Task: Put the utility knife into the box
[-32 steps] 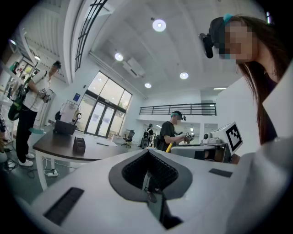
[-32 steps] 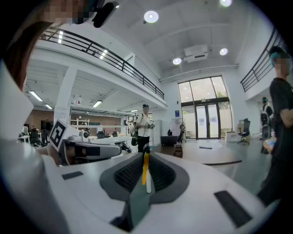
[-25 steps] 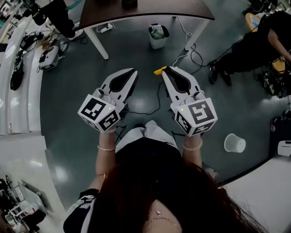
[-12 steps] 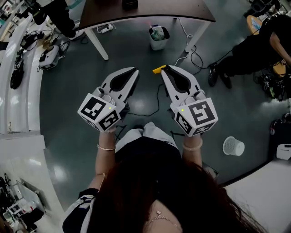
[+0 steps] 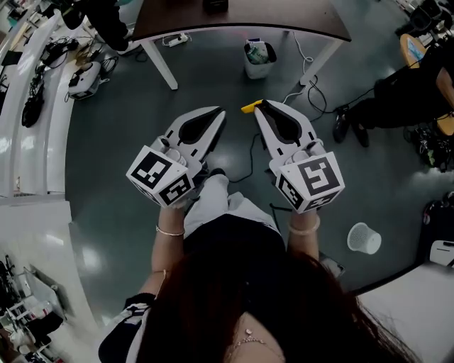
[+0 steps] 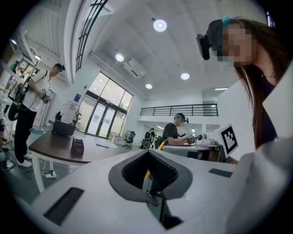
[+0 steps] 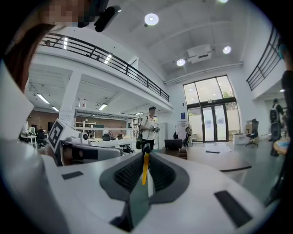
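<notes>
Both over open floor [image 5: 113, 149]: left tongs [image 5: 218, 115] together, right tongs [image 5: 261, 107] on utility knife [image 5: 247, 108].

The right tool [image 5: 262, 105] is hiding most of the utility knife [image 5: 247, 108]; the surface [image 5: 241, 15] at twelve o'clock is running off-frame.

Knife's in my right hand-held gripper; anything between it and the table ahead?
Nothing visible does. The yellow utility knife is clamped in the right hand-held gripper, and only open grey floor lies before the brown table. A white waste bin stands on the floor near its edge.
</notes>
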Demonstrator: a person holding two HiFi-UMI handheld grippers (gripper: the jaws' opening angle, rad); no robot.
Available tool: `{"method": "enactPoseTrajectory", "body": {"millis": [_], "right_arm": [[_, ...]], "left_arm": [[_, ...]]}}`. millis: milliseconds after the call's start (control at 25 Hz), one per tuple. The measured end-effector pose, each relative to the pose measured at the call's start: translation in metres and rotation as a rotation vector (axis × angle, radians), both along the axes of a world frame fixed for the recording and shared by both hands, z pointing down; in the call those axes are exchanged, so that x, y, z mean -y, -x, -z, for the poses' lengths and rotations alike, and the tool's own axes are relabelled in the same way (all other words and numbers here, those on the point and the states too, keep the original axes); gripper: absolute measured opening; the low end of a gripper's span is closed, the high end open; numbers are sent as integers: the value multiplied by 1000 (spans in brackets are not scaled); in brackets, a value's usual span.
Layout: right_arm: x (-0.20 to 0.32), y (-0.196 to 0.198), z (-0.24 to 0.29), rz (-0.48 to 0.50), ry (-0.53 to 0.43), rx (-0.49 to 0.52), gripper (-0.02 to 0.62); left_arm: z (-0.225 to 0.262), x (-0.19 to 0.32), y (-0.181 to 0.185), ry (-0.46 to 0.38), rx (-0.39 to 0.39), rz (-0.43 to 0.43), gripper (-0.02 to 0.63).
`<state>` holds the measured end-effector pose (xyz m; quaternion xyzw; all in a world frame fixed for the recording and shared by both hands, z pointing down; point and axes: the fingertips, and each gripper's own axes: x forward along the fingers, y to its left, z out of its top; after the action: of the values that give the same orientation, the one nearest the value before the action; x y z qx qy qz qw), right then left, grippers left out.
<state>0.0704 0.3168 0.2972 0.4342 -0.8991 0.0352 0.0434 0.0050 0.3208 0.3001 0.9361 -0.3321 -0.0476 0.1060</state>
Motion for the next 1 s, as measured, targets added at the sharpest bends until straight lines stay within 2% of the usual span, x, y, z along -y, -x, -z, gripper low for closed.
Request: {"method": "enactPoseTrajectory", "body": {"millis": [200, 440, 800, 1000], "right_arm": [[41, 4, 1, -18, -6, -13, 51], [92, 15, 8, -54, -20, -27, 51], [147, 24, 4, -85, -6, -19, 51], [190, 20, -3, -80, -2, -3, 51]], "left_arm": [[-2, 45, 7, 8, -3, -2, 0], [5, 101, 20, -21, -5, -24, 0], [-4, 159, 32, 9, -8, -48, 0], [-13, 198, 26, 30, 1, -50, 0]]}}
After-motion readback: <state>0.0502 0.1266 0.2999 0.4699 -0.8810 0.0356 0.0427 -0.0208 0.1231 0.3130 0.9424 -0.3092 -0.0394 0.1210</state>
